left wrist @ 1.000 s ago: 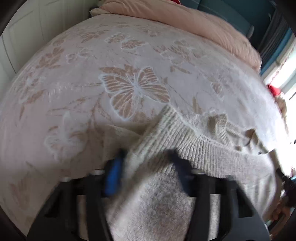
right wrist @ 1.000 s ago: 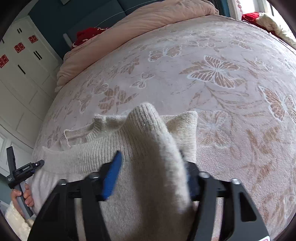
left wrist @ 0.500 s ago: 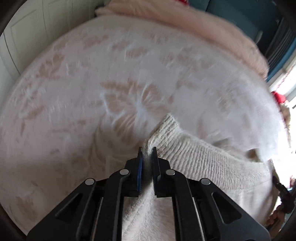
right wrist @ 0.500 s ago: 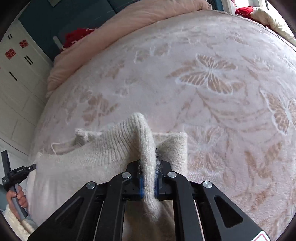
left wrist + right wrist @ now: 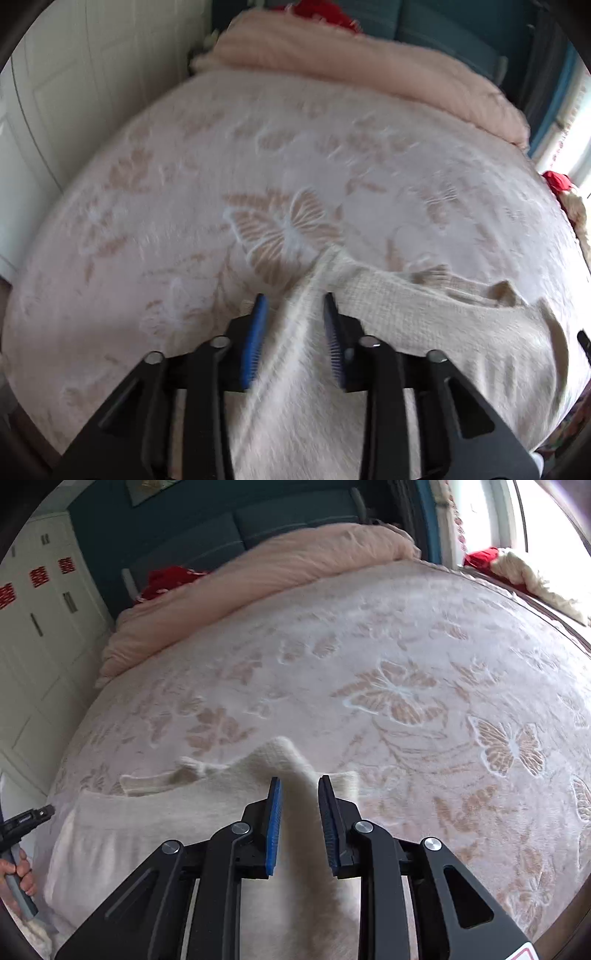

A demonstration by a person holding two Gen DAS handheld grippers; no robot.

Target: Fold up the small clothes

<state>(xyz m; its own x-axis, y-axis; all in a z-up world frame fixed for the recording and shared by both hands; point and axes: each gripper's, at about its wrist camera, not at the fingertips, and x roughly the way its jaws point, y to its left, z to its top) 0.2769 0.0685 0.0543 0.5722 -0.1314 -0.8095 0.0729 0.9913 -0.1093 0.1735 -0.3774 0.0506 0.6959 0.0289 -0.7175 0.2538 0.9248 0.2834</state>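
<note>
A cream knitted sweater (image 5: 424, 325) lies spread on a pale bed blanket (image 5: 166, 221) with butterfly patterns. A raised fold of it runs between the pads of my left gripper (image 5: 293, 297). Those jaws are opening, and a gap shows on both sides of the fold. In the right wrist view the sweater (image 5: 166, 812) reaches to the left. Another raised fold stands between the blue pads of my right gripper (image 5: 299, 777). These jaws are opening too and no longer pinch the knit. A hand (image 5: 18, 871) holds the other gripper's handle at the left edge.
A rolled pink duvet (image 5: 369, 74) lies across the far end of the bed, with red cloth (image 5: 166, 579) behind it. White cupboards (image 5: 37, 646) stand along the left side. A bright window (image 5: 517, 517) and more cloth (image 5: 524, 572) are at the right.
Half a second ago both grippers were shut on pinched folds of the sweater. Now both pairs of jaws stand apart, and both cameras have risen away from the bed.
</note>
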